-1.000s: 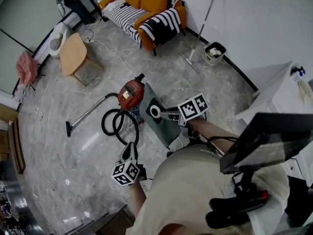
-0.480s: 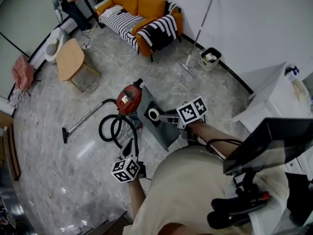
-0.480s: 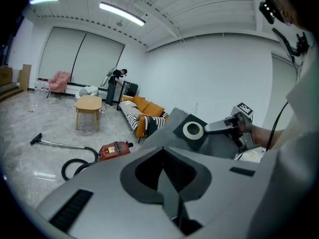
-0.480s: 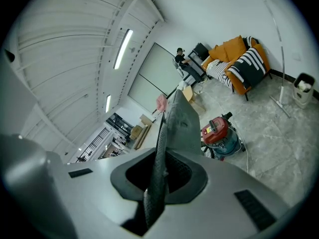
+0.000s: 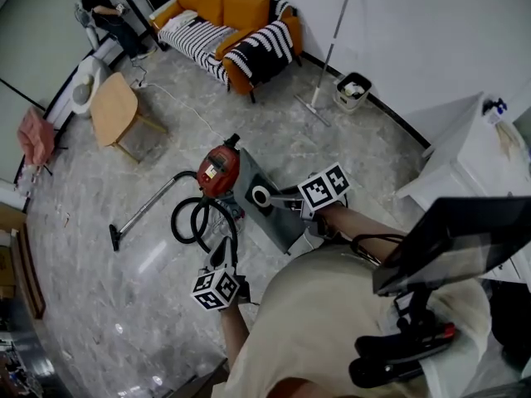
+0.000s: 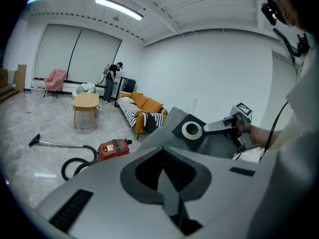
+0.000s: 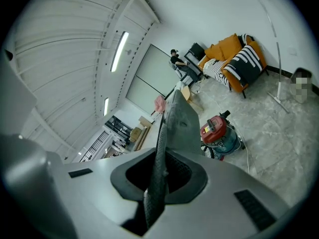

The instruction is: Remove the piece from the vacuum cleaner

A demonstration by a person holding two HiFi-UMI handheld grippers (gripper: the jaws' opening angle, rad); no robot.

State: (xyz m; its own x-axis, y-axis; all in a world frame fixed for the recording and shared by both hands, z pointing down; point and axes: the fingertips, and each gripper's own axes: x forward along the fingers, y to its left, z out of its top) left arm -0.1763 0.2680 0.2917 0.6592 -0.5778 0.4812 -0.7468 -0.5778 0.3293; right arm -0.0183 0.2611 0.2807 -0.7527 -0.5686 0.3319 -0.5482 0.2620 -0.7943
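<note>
The red vacuum cleaner (image 5: 219,170) stands on the marble floor, with its black hose (image 5: 195,218) coiled in front of it. Held just to its right, off the floor, is a grey dust bag (image 5: 274,214) with a black collar and a white ring. My right gripper (image 5: 280,197) is shut on the bag's collar end. In the right gripper view the bag (image 7: 180,123) runs edge-on out of the closed jaws (image 7: 158,180). My left gripper (image 5: 222,254) hangs lower left of the bag, apart from it, near the hose. Its jaws (image 6: 165,183) are together with nothing in them.
An orange sofa (image 5: 236,19) with striped cushions stands at the far wall, and a wooden side table (image 5: 112,110) is to its left. A mop (image 5: 322,60) and a small bin (image 5: 353,89) are by the wall. A white cabinet (image 5: 465,152) is at the right. A person (image 5: 108,11) stands at the back.
The head view has shifted slightly. My left gripper has drifted a little beside the hose. My right gripper still holds the bag in the same place.
</note>
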